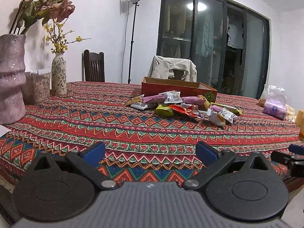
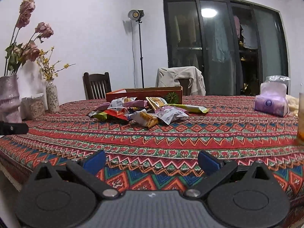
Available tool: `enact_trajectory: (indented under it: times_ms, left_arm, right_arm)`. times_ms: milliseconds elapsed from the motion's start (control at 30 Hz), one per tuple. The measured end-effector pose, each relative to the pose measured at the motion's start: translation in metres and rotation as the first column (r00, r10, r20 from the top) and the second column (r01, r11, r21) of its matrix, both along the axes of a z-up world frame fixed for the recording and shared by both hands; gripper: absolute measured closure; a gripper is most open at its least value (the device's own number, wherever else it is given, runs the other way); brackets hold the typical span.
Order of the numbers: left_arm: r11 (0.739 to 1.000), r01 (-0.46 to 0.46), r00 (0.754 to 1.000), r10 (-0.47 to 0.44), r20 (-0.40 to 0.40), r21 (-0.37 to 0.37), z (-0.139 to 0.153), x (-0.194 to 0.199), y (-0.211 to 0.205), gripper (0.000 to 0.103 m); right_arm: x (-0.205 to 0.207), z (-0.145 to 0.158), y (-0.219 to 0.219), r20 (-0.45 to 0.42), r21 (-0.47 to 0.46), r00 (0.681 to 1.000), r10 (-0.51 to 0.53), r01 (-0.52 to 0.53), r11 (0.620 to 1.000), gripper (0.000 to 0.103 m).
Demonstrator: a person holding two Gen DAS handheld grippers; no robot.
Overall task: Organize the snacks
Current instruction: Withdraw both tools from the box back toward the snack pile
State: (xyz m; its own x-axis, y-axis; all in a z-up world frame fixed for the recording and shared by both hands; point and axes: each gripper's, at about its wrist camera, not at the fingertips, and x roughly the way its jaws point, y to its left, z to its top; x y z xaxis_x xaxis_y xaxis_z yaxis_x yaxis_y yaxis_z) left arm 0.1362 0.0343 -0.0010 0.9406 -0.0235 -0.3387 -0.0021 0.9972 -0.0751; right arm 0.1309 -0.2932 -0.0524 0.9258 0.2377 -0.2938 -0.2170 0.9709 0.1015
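A heap of wrapped snacks (image 1: 182,105) (image 2: 140,111) in purple, silver, red, green and gold lies on the patterned tablecloth. Just behind it stands a shallow red cardboard box (image 1: 176,89) (image 2: 144,95), its inside hidden from this low angle. My left gripper (image 1: 151,153) hovers open over the near table edge, well short of the heap, nothing between its blue pads. My right gripper (image 2: 152,161) is open too, empty, at a similar distance from the snacks. The right gripper's tip shows at the far right of the left wrist view.
A large pink vase (image 1: 11,77), a small floral vase (image 1: 59,74) and a clear container (image 1: 37,87) stand at the left. A bagged purple tissue pack (image 2: 271,100) and a glass (image 2: 301,117) sit at the right. Two chairs (image 2: 96,85) stand behind the table.
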Motion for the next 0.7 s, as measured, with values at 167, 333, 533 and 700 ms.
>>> enact_trajectory:
  times_ms: [167,333,533,700]
  left_arm:
    - [1.0,-0.012,1.0,0.012,-0.018,-0.017,-0.007,0.004,0.001,0.0]
    - [1.0,0.001,0.999,-0.001,-0.038,0.002,-0.007,0.018,-0.001,0.0]
    - [0.999,0.03,0.999,-0.029,-0.031,0.021,-0.005,0.039,-0.009,0.0]
    - [0.996,0.035,0.999,-0.032,-0.039,0.077,-0.004,0.062,-0.021,0.0]
  right_arm:
    - [0.006,-0.001,0.0,0.01,-0.002,1.0,-0.013,0.013,1.0,0.0]
    - [0.018,0.0,-0.007,-0.034,0.034,0.999,-0.035,0.036,0.999,0.0]
    - [0.039,0.007,-0.013,-0.058,0.089,0.998,-0.032,0.037,0.995,0.0]
    - [0.065,0.02,-0.021,-0.029,0.152,0.999,-0.029,0.033,0.988,0.0]
